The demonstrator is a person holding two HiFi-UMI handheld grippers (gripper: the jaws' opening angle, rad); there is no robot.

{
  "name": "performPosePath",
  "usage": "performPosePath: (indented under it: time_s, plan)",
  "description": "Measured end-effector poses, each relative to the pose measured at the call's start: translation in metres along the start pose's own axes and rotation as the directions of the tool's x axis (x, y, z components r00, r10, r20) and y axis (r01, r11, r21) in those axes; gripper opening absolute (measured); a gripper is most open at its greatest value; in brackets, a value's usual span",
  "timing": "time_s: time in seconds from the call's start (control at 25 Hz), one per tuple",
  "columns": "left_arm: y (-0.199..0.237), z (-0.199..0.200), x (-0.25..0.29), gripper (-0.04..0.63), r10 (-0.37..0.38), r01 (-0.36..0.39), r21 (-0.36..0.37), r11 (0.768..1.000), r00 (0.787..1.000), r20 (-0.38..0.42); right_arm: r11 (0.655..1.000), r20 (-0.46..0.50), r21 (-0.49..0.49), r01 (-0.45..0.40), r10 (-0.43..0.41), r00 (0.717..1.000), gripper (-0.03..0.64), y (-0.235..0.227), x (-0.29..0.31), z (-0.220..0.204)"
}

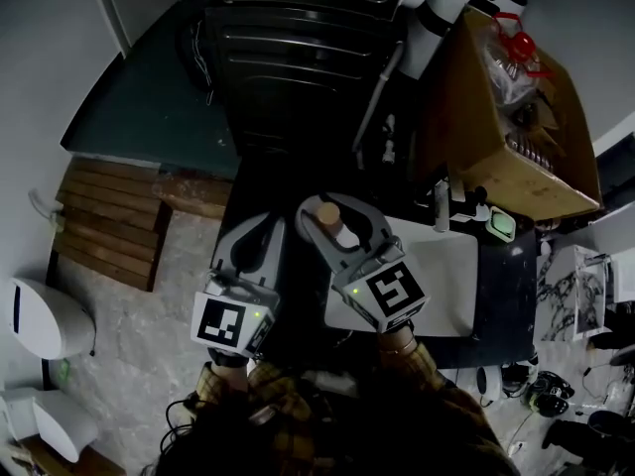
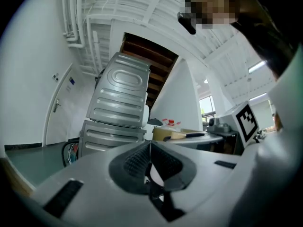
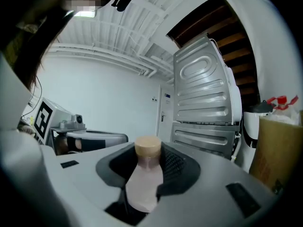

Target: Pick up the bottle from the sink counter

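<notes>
A small pale pink bottle [image 3: 143, 178] with a tan cap stands upright between the jaws of my right gripper [image 3: 147, 167], which is shut on its neck and body. In the head view the bottle's cap [image 1: 329, 216] shows inside the right gripper [image 1: 335, 208], held up in the air to the left of the white sink [image 1: 448, 284]. My left gripper [image 1: 256, 238] hangs beside it on the left. Its ribbed pads [image 2: 137, 161] meet with nothing between them.
A grey ribbed metal cabinet [image 1: 298, 48] stands ahead. A cardboard box [image 1: 516, 117] with a bagged item sits at the back right, behind the faucet [image 1: 444, 206]. A wooden pallet [image 1: 109, 221] and a white bin [image 1: 40, 315] lie on the floor at left.
</notes>
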State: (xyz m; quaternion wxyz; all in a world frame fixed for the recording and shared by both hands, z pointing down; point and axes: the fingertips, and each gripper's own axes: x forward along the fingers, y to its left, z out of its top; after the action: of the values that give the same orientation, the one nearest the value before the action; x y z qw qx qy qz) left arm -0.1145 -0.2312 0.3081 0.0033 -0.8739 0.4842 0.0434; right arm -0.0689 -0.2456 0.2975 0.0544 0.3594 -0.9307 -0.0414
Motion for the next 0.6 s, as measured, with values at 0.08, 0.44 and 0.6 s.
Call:
performPosePath:
  time_s: [0.08, 0.44, 0.6]
  plan:
    - [-0.007, 0.003, -0.001, 0.023, -0.021, 0.021, 0.001, 1.0, 1.0, 0.001, 1.0, 0.01, -0.002, -0.002, 0.002, 1.0, 0.14, 0.003, -0.01, 0.008]
    - [-0.032, 0.02, -0.004, 0.023, -0.106, 0.107, -0.028, 0.994, 0.994, 0.014, 1.0, 0.037, -0.002, 0.017, -0.017, 0.999, 0.14, 0.016, -0.056, 0.03]
    - [-0.047, 0.032, -0.003, 0.023, -0.135, 0.136, -0.012, 0.991, 0.99, 0.039, 0.999, 0.043, 0.007, 0.049, -0.049, 0.998, 0.14, 0.015, -0.078, 0.032]
